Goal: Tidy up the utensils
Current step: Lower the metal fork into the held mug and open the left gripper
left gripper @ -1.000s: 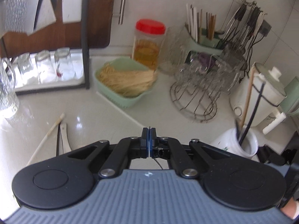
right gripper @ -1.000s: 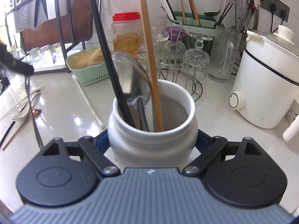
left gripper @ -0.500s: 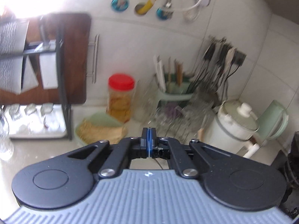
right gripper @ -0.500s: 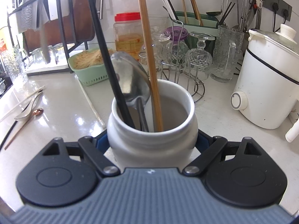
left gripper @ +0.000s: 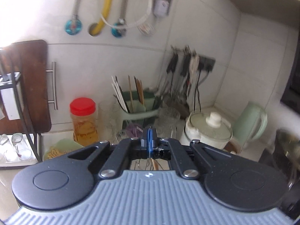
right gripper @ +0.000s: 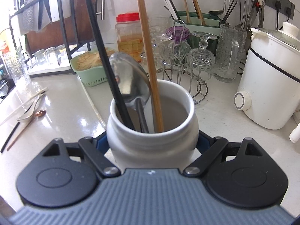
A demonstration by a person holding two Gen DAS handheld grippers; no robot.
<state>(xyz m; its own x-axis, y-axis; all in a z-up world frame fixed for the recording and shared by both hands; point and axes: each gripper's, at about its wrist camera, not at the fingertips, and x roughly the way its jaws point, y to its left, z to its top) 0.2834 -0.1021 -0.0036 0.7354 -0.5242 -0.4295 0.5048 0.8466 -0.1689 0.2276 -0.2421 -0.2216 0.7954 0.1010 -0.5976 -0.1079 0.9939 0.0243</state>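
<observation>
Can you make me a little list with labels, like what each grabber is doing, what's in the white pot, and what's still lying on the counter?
right gripper: shut on the white pot
left gripper: shut; a thin item may be pinched, too blurred to tell
in the pot: black chopstick, wooden chopstick, metal spoon
on the counter, left: white spoon, copper spoon, pale chopstick, dark chopstick
behind the pot: green basket, red-lidded jar, glasses on a wire rack
right: white cooker

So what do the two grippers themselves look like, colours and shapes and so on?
Both look alike. The left gripper and right gripper each have a ribbed grey-blue body with a small white mark at its front edge, two round black discs either side, and black linkage bars with silver rivets. The finger pads are blue. No cables or sleeves show.
</observation>
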